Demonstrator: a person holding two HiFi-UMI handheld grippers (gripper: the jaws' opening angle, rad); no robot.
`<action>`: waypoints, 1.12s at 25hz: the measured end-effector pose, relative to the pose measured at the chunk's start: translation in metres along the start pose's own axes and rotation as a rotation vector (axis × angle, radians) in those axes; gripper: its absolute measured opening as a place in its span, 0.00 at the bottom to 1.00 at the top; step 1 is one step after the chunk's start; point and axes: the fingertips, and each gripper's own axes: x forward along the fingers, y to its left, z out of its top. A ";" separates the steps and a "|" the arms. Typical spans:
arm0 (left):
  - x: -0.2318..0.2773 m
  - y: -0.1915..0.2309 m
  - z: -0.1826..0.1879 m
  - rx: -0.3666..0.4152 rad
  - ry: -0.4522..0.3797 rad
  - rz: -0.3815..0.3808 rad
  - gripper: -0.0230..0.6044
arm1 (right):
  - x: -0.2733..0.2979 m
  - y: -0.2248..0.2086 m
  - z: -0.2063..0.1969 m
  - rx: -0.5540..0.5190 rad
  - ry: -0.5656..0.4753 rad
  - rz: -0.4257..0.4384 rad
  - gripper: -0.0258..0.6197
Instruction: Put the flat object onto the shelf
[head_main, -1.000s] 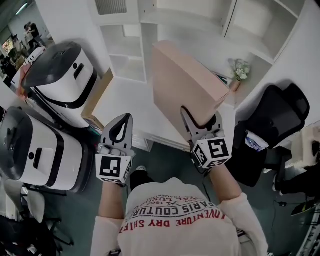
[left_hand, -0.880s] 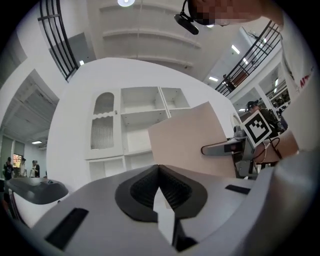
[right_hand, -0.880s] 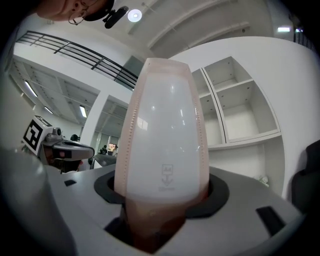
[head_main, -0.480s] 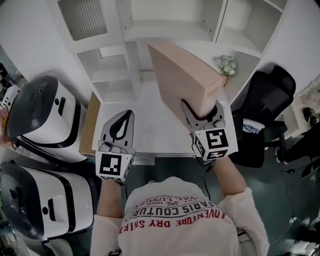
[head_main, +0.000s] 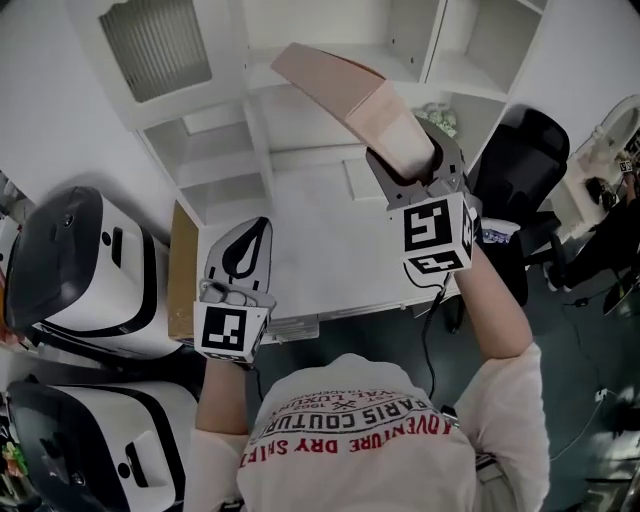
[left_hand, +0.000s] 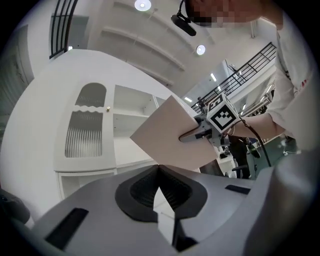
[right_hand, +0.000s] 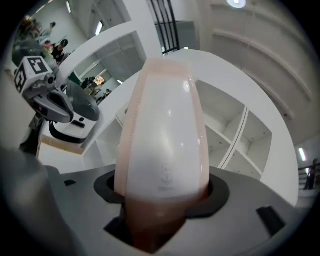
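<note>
At twelve o'clock in the head view, high over the white desk top (head_main: 320, 250), the flat object (head_main: 340, 85), a pale pink box, hangs in front of the white shelf (head_main: 256, 120). The right gripper (head_main: 410, 155) grips it by one short end, its jaws pressed on the two broad faces across the thickness. The right gripper view looks straight along a narrow glossy edge running away from the jaws. Holding it by the near end leaves the whole far length free, which I judge is what lets the box be fed into a compartment ahead of the claw.

The box's long axis runs from the gripper, at about four o'clock of the box, out towards ten o'clock, so the free end leads towards the shelf openings. The box lies roughly level, not upright. In the left gripper view its broad face shows as a tilted panel against the shelving.

The left gripper (head_main: 258, 224) sits at about eight o'clock from the box, well apart and lower over the desk's near edge. Its jaws are together with nothing between them. It seems parked out of the way, since one claw manages the box alone.
</note>
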 end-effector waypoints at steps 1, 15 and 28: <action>0.000 0.004 0.001 -0.006 -0.008 -0.002 0.06 | 0.004 -0.004 0.005 -0.044 0.023 -0.006 0.53; -0.001 0.026 -0.001 0.008 -0.032 -0.014 0.06 | 0.076 -0.027 0.061 -0.541 0.248 0.068 0.53; 0.040 0.050 -0.011 0.011 -0.006 0.066 0.06 | 0.164 -0.011 0.029 -0.809 0.265 0.090 0.55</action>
